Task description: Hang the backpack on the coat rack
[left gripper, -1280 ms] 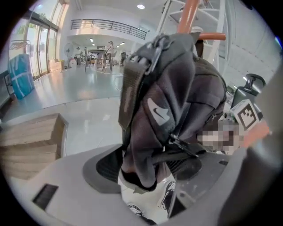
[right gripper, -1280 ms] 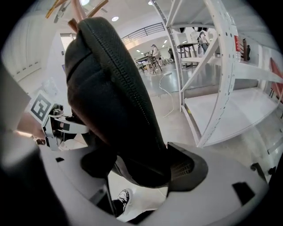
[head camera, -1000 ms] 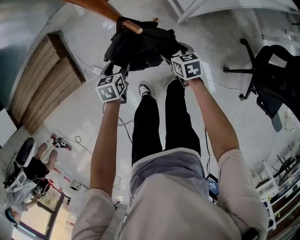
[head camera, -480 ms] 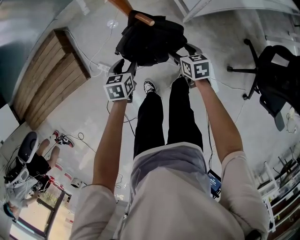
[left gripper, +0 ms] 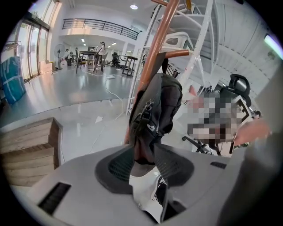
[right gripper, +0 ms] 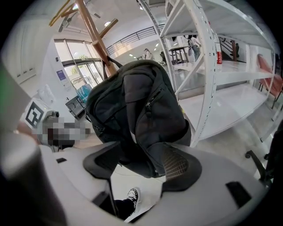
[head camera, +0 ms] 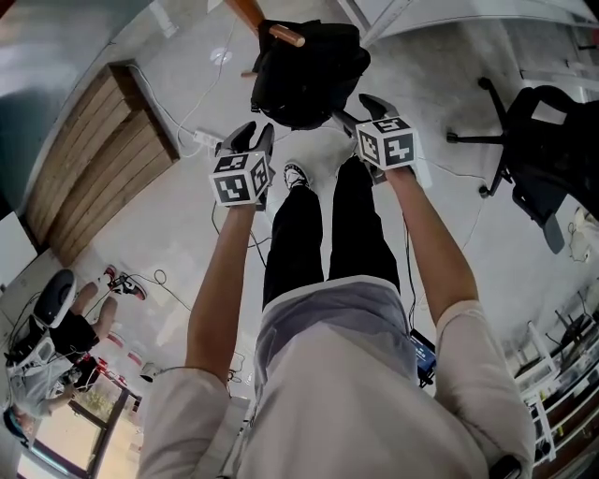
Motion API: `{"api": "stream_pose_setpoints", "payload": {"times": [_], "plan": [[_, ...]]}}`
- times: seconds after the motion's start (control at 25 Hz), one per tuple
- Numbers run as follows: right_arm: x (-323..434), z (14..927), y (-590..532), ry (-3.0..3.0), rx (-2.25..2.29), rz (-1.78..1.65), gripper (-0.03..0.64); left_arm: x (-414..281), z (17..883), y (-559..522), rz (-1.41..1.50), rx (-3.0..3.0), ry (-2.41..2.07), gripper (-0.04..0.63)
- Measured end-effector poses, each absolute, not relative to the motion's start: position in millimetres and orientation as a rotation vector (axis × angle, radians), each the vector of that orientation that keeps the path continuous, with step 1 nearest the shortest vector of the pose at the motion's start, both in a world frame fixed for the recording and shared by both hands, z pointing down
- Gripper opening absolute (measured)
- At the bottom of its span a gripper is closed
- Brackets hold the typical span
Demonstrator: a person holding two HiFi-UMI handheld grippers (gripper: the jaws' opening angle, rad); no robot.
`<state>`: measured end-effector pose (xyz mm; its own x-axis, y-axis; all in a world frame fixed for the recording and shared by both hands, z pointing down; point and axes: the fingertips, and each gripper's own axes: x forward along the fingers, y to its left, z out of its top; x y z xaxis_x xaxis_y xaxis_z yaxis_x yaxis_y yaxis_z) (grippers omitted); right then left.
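On the coat rack [head camera: 251,13], up at the top of the head view, the backpack [head camera: 309,65] hangs from a wooden peg [head camera: 281,36] by its top. Its body droops straight down beside the pole, clear of the floor [head camera: 178,215]. It seems to carry its own weight there, which is why I judge the hanging itself done.

My left gripper [head camera: 251,137] sits just below and to the left of the bag, apart from it. Its jaws have just been closing but are parted, with nothing pressed between them. In the left gripper view the bag's lower end only lines up with the gap from behind, and the pads [left gripper: 118,167] are bare.

My right gripper [head camera: 361,108] is under the bag's other side, closer in. Its jaws stand wide and have just begun closing. In the right gripper view the bottom of the bag dips into the gap, yet I see no pad pinching the fabric, so I read that one as empty too.

I hold both tools low and on either side because that is where they would have supported the bag. From here they could catch it if the loop slipped off the peg. The peg slants upward, so I expect the loop to settle toward the pole, not slide off. What remains, as I judge it, is to draw both grippers back without snagging a strap.
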<state>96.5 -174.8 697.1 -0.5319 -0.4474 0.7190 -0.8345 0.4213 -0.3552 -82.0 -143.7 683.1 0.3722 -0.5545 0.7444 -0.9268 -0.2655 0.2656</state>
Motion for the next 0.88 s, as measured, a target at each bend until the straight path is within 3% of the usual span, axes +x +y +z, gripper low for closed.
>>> {"api": "stream_pose_setpoints", "payload": {"times": [0.88], "plan": [[91.6,613.8,-123.6,-2.226,1.064,0.914,0.152,-55.4,626.4,-88.0,0.608,1.974,-1.208,0.051]]}}
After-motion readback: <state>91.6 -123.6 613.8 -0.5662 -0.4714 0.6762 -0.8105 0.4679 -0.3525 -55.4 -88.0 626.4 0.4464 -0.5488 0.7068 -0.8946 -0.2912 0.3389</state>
